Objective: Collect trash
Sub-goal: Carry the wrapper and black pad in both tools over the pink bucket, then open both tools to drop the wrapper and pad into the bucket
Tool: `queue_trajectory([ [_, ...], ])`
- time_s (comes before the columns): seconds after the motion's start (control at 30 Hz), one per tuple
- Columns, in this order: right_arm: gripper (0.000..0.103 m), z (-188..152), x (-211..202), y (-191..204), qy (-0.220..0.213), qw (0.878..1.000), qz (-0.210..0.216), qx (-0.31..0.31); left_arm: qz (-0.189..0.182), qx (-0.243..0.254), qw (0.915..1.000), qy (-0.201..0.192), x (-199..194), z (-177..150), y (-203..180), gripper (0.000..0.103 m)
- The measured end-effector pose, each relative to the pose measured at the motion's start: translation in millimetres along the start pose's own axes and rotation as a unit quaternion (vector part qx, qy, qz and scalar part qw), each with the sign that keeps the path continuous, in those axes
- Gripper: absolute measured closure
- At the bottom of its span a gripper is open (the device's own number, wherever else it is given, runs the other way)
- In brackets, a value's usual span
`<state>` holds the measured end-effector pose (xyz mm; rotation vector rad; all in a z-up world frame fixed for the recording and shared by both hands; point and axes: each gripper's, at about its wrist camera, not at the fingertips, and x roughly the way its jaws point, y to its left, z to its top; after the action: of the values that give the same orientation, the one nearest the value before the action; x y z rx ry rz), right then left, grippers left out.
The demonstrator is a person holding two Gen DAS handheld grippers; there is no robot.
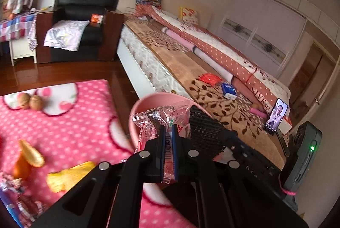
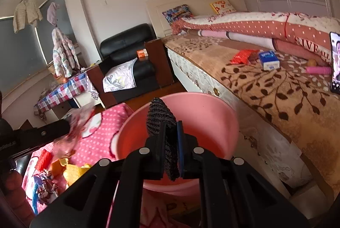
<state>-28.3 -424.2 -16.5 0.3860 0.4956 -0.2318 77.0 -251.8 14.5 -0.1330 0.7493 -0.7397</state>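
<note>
1. Left wrist view: the left tongs (image 1: 169, 132) pinch a clear wrapper (image 1: 157, 119) over the pink bin (image 1: 140, 104); orange peel (image 1: 31, 156) and a yellow wrapper (image 1: 65, 178) remain on the pink surface (image 1: 85, 121).
2. Right wrist view: the right tongs (image 2: 171, 132) hold black mesh trash (image 2: 160, 119) above the bin (image 2: 212, 119), unreleased.

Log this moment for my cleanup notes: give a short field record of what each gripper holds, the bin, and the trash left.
left gripper: shut on clear wrapper, by the bin rim
right gripper: shut on black mesh piece, over the bin
bin: pink, between blanket and bed
trash left: orange peel and yellow wrapper on pink blanket
</note>
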Motion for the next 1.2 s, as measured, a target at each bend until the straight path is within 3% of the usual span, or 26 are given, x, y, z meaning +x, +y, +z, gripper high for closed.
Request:
queue_trajectory([
  [0.33,0.093,-2,18,-9,0.012,1.0,-0.007,-0.005,0.003,-0.014,0.9993,0.034,61,4,-2,0.098],
  [0.63,0.093,-6,29,-11,0.031,1.0,0.001,0.004,0.022,-0.008,0.9983,0.053,75,-5,4,0.096],
  [0.7,0.092,-7,32,-11,0.041,0.999,0.0,0.006,0.025,-0.003,0.9984,0.05,73,-6,4,0.091],
  [0.8,0.087,-9,32,-12,0.05,0.999,0.006,0.014,0.029,0.003,0.9986,0.045,68,-6,2,0.075],
  [0.87,0.068,-10,30,-13,0.047,0.999,0.008,0.021,0.032,0.005,0.9987,0.039,63,-6,2,0.067],
  [0.93,0.063,-10,27,-14,0.042,0.999,0.006,0.023,0.034,0.007,0.9988,0.036,58,-5,1,0.064],
  [1.2,0.063,-10,20,-12,0.039,0.999,0.014,0.02,0.047,0.01,0.9987,0.017,36,-2,0,0.057],
])
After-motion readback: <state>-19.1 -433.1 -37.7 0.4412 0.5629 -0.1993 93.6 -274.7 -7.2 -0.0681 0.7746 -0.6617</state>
